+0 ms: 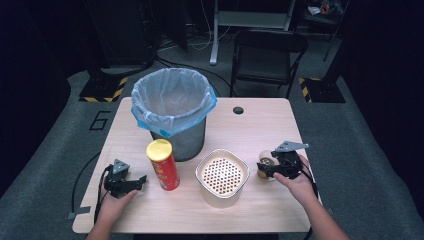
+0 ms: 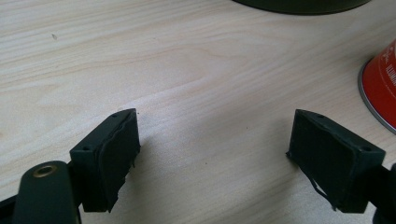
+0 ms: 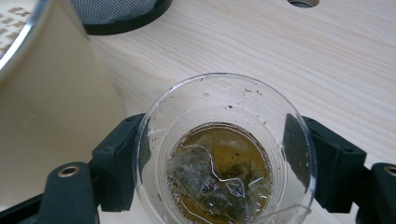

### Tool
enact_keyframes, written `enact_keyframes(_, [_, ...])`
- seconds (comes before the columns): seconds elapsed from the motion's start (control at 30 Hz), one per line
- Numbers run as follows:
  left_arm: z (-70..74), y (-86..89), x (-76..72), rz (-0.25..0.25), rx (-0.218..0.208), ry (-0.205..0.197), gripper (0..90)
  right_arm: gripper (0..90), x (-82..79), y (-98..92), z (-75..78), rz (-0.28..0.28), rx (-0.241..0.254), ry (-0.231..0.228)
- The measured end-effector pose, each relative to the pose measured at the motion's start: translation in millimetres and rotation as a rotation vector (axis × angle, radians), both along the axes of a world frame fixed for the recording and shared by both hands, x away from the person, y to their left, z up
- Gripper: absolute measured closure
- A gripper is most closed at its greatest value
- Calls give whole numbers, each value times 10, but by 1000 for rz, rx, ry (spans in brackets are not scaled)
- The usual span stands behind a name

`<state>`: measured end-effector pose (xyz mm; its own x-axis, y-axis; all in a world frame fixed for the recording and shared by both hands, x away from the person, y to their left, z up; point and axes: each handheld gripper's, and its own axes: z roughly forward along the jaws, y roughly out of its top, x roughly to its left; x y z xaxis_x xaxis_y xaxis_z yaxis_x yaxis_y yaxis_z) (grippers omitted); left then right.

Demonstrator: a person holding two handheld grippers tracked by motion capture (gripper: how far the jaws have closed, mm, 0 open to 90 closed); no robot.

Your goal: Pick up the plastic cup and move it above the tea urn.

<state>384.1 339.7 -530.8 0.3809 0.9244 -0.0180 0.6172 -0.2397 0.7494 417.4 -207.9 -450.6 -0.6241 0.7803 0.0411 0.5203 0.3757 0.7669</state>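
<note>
I see the worktop in the high view with a mesh bin lined with a blue bag standing at its 11 o'clock. Toward 6 o'clock from the bin sits a cream container with a perforated top, and at its 9 o'clock stands a red canister with a yellow lid.

The right gripper lies at 3 o'clock of the cream container, clamped on a clear cup. The high view gives the cup as a small blur. The right gripper view shows far more: the clear cup holds amber liquid and a soaked tea bag, and the cup wall sits between the two jaws, one pad at its 9 o'clock and one at its 3 o'clock, both against the plastic.

The left gripper rests at 9 o'clock of the canister, and its own view shows the jaws apart over bare wood, nothing between them.
</note>
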Motion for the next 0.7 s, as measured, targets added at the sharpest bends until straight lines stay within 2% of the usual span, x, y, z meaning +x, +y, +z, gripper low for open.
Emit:
enact_keyframes(0.1, [0,1,0,-1,1,0,159,229,77,3,-52,-7,-5,6])
enact_keyframes(0.3, [0,1,-1,-1,1,0,159,220,143,27,-119,28,-22,15])
enact_keyframes(0.53, [1,-1,-2,0,0,3,159,217,144,34,-129,63,4,25])
enact_keyframes(0.6, [2,0,-3,-1,1,4,159,219,140,13,-129,98,3,32])
enact_keyframes(0.7, [1,0,-2,0,0,3,159,219,114,6,-126,117,-1,30])
